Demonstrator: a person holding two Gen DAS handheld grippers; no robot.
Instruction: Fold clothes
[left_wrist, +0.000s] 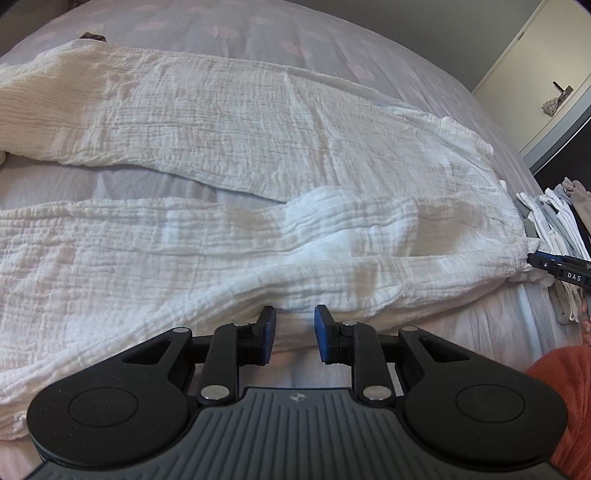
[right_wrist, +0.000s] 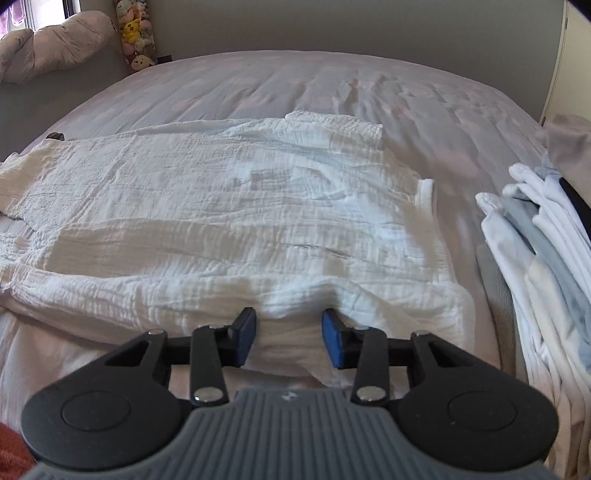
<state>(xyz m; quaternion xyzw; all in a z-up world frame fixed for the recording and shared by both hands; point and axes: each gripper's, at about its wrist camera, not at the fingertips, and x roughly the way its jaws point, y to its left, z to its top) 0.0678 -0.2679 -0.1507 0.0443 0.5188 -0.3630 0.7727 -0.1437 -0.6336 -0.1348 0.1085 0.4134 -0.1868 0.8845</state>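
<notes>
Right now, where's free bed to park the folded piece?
Free: the wide stretch of bed sheet beyond the white garment, and a narrow strip between it and the folded pile. Crowded: the right edge and the near edge by both tongs.

garment on bed | folded pile right of garment | pillow behind-left

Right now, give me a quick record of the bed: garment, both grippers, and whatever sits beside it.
garment: white crinkled trousers spread flat on the bed
left gripper: open, at the near edge, gripping nothing
right gripper: open, fabric edge between its fingers, not pinched
beside: folded clothes stack at the waistband end
</notes>
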